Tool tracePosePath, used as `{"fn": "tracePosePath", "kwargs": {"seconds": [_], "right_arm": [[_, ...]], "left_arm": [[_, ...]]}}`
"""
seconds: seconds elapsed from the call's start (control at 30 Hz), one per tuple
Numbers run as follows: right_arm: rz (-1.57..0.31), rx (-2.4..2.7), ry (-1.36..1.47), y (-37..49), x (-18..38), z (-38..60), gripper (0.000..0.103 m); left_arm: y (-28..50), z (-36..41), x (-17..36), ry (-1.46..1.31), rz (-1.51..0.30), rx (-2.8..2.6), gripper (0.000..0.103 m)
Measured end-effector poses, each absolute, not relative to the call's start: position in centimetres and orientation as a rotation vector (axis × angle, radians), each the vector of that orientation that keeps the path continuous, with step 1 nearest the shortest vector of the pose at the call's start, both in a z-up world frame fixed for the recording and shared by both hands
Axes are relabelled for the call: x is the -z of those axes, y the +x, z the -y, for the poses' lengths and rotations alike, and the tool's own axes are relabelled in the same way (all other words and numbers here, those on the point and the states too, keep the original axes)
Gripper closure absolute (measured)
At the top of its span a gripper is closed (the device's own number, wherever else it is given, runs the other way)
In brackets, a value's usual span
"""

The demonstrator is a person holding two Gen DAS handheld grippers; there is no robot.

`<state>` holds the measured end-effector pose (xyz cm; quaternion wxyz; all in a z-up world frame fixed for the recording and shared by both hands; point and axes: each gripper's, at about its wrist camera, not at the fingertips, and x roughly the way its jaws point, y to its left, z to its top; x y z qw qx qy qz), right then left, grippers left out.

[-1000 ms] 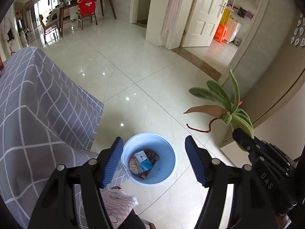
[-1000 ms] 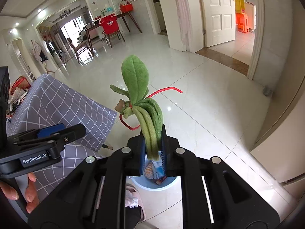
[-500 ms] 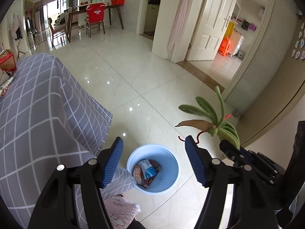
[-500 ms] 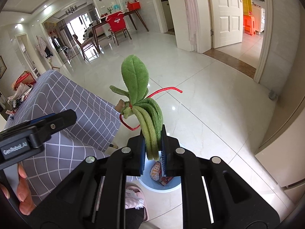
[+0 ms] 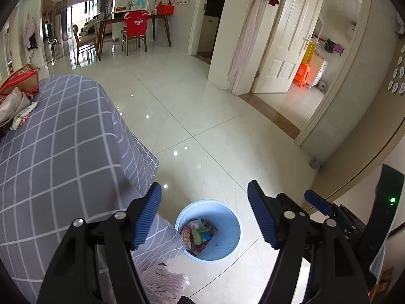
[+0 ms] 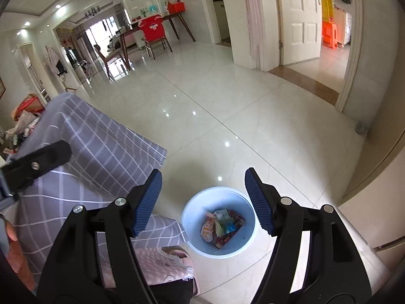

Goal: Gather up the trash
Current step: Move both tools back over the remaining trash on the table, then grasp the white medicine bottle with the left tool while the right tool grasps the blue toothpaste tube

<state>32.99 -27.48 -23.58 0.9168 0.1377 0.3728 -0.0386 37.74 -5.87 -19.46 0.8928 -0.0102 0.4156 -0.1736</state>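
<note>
Both grippers poised above the trash bin, jaws wide and holding nothing.

The right gripper [image 6: 203, 201] has just been opening its jaws; nothing sits between them, and the light blue bin [image 6: 220, 221] stands on the tiled floor [image 6: 227, 116] directly below. Inside lie wrappers and a green item [image 6: 222, 225] on top. The left gripper [image 5: 205, 215] also stands wide and bare. A grey checked cloth [image 5: 63, 152] covers the surface just beside the bin.
</note>
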Motion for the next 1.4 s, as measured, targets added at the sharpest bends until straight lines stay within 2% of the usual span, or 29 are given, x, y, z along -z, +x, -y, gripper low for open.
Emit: {"fn": "tracePosePath", "kwargs": {"seconds": [0.23, 0.57, 0.87, 1.2, 1.23, 1.3, 1.4], "right_arm": [[-0.671, 0.004, 0.249, 31.7, 18.3, 23.4, 0.036], [-0.628, -0.197, 0.149, 32.2, 13.9, 12.1, 0.036], [-0.67, -0.368, 0.056, 34.2, 13.6, 1.2, 0.036], [-0.715, -0.43, -0.025, 36.5, 14.4, -5.3, 0.036], [-0.721, -0.43, -0.032, 36.8, 14.5, -5.7, 0.036], [-0.727, -0.435, -0.041, 37.5, 14.6, -6.5, 0.036], [-0.733, -0.444, -0.064, 38.6, 14.6, -7.8, 0.036]], "left_arm": [[36.1, 1.8, 16.7, -0.048, -0.805, 0.333, 0.034], [34.1, -12.1, 13.0, -0.072, -0.731, 0.104, 0.033], [33.4, -25.3, 14.3, -0.191, -0.787, -0.116, 0.029], [35.9, -27.6, 16.5, -0.185, -0.838, -0.104, 0.029], [36.3, -27.7, 16.7, -0.181, -0.843, -0.107, 0.031], [36.7, -27.8, 17.3, -0.171, -0.866, -0.104, 0.051], [37.3, -27.9, 17.3, -0.169, -0.867, -0.082, 0.052]]}}
